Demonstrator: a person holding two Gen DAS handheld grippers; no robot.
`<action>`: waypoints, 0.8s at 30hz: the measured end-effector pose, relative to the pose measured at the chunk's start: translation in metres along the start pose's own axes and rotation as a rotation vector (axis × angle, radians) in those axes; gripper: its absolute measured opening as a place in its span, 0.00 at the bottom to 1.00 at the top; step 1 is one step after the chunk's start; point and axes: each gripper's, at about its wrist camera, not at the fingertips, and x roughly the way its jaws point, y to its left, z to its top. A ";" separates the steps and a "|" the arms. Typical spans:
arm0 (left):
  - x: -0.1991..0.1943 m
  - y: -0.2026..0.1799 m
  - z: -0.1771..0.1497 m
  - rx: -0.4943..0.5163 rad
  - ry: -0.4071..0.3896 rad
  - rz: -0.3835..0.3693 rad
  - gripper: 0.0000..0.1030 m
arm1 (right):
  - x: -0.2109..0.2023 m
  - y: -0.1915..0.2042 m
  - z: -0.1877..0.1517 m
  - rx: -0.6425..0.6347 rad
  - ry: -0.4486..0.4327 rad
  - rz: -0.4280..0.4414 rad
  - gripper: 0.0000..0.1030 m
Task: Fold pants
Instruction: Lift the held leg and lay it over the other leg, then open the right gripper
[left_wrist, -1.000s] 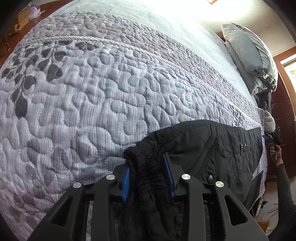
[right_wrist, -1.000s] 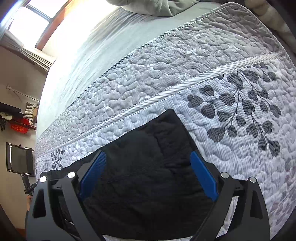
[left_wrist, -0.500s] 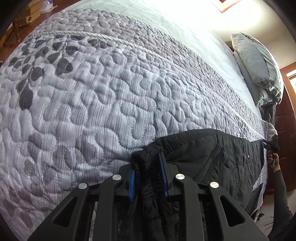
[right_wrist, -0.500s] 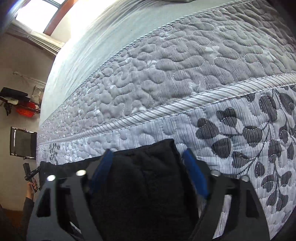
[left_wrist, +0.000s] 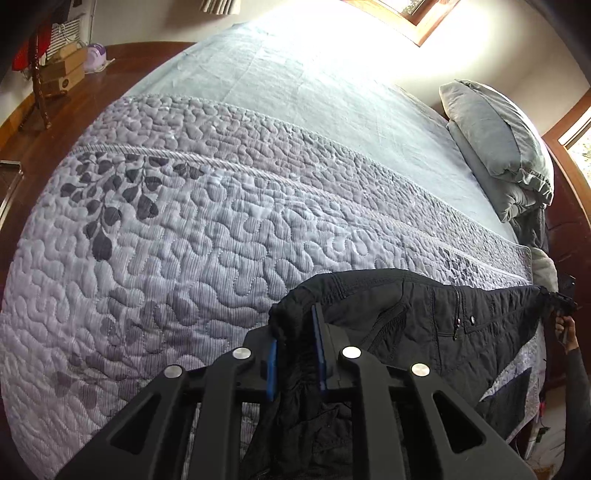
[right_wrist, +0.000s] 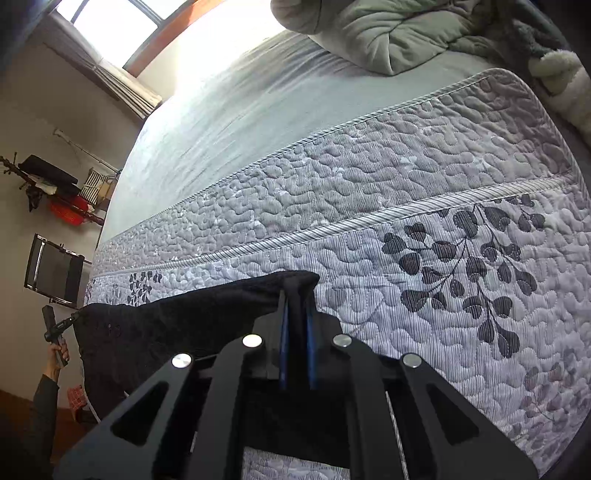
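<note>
Black pants (left_wrist: 406, 317) hang stretched between my two grippers, just above the quilted bed (left_wrist: 184, 258). My left gripper (left_wrist: 297, 332) is closing tight on the bunched waistband end, its blue pads pressing the fabric. The right gripper (left_wrist: 563, 299) shows small at the far right, holding the other end. In the right wrist view, my right gripper (right_wrist: 295, 314) is closing on a corner of the pants (right_wrist: 166, 321), pads pinching it. The left gripper (right_wrist: 55, 325) and the hand holding it appear at the far left.
The grey quilt (right_wrist: 424, 177) with a dark leaf print covers the near part of the bed. Pillows (left_wrist: 495, 140) and bunched bedding (right_wrist: 388, 33) lie at the head end. Boxes (left_wrist: 61, 72) stand on the wooden floor, and a black chair (right_wrist: 53, 269) stands beyond the bed.
Both grippers closed on the pants, the right one from wide open. Both then rose, lifting the fabric off the quilt and pulling it taut between them.
</note>
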 end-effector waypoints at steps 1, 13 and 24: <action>-0.008 -0.004 -0.001 0.008 -0.016 -0.006 0.15 | -0.009 0.008 -0.006 -0.013 -0.013 -0.004 0.06; -0.117 -0.048 -0.064 0.094 -0.167 -0.109 0.14 | -0.118 0.028 -0.135 -0.063 -0.198 -0.070 0.06; -0.175 -0.034 -0.158 0.042 -0.226 -0.159 0.14 | -0.154 0.030 -0.268 0.029 -0.307 -0.063 0.06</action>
